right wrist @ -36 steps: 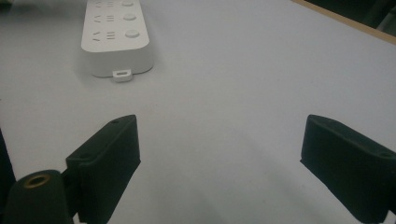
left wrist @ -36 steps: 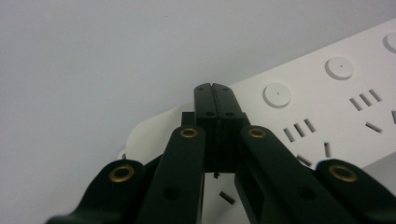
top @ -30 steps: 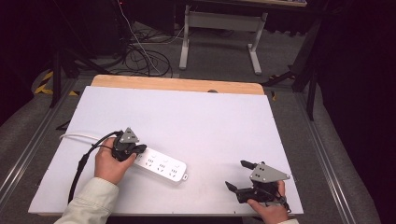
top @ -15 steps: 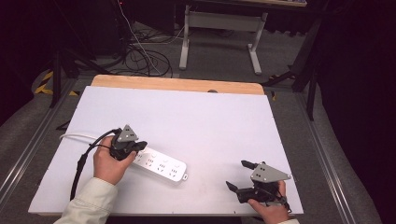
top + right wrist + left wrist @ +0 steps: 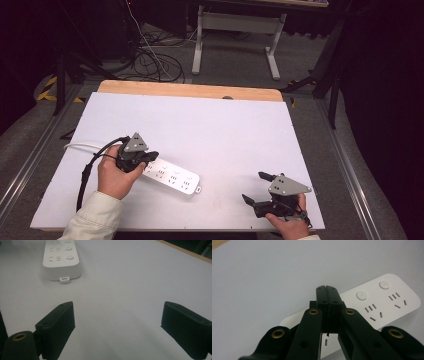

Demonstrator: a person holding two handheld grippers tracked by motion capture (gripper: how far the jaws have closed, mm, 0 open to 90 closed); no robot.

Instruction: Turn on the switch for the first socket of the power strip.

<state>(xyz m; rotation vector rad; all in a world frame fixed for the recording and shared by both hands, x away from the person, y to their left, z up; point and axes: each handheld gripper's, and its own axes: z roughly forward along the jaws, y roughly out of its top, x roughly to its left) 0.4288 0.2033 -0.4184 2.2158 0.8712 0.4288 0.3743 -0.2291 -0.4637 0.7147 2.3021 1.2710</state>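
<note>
A white power strip (image 5: 173, 175) lies flat on the white table top (image 5: 215, 130), left of the middle near the front. My left gripper (image 5: 153, 156) sits over the strip's left end, where its white cord (image 5: 75, 146) leaves. In the left gripper view the left gripper (image 5: 327, 288) is shut with nothing between its tips, just above the power strip (image 5: 387, 298) and its socket holes. My right gripper (image 5: 255, 187) rests at the front right, open and pointing left toward the strip. In the right gripper view the right gripper (image 5: 118, 307) spans bare table, with the power strip (image 5: 61, 260) farther off.
A wooden strip (image 5: 190, 90) runs along the table's far edge. Metal rails (image 5: 30, 165) flank both sides. The left gripper's black cable (image 5: 84, 175) trails off toward the front left. Beyond the table, cables (image 5: 155, 60) and a desk frame (image 5: 235, 30) stand on the floor.
</note>
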